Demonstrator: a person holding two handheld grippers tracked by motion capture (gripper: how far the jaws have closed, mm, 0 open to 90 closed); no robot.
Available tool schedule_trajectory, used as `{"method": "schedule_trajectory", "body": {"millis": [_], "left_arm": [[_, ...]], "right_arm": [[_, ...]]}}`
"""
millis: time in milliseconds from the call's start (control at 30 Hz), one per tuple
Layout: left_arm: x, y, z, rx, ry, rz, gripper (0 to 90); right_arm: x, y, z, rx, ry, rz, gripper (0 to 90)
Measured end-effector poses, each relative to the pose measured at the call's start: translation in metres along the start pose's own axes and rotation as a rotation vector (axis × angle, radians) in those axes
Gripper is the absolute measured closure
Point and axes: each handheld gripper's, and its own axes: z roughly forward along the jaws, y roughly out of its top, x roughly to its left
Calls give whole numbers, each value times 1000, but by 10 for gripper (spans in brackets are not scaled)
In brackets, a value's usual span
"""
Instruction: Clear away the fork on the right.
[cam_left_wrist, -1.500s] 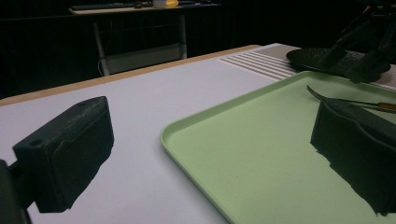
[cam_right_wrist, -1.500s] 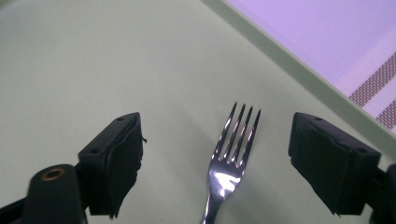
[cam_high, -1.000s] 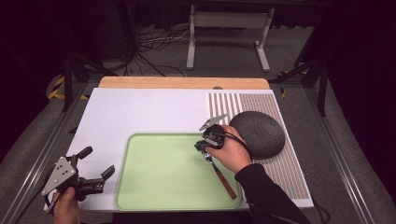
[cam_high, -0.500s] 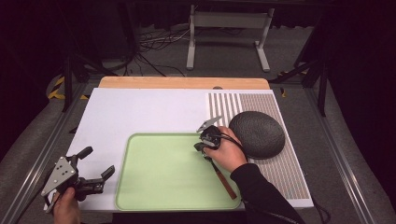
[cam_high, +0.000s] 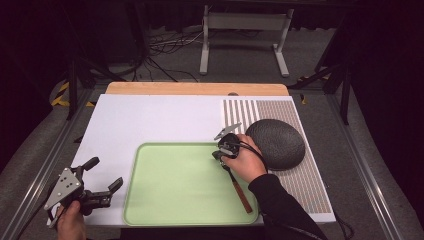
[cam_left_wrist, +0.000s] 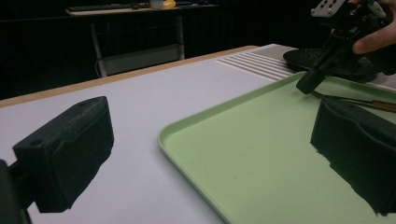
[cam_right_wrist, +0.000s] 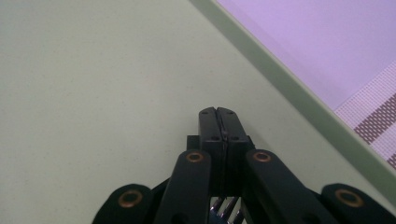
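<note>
Right claw (cam_high: 223, 159), jaws pinched together on a fork (cam_high: 237, 184), stands over the green tray (cam_high: 175, 210); its wooden handle trails toward the person. Left claw (cam_high: 102, 181) gapes wide over the bench (cam_high: 150, 115), well apart.

White table (cam_high: 150, 120), green tray (cam_high: 175, 185), woven mat (cam_high: 310, 185)

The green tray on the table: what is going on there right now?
A person holds a gripper in each hand. The right gripper is over the right end of the green tray, jaws shut on the metal end of a wooden-handled fork that lies on the tray. The left gripper waits open beside the tray's left edge. A dark upturned bowl sits on the striped mat.
</note>
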Motion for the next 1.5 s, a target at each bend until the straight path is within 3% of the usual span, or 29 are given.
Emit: {"method": "schedule_trajectory", "body": {"millis": [700,867,1500], "left_arm": [[0,-1,1,3,-5,0,0],[0,-1,1,2,-5,0,0],[0,-1,2,3,-7,1,0]], "right_arm": [[-25,-14,-9,18,-85,70,900],[-28,-17,-12,28,-111,87,900],[-34,-24,-18,40,-140,112,900]]}}
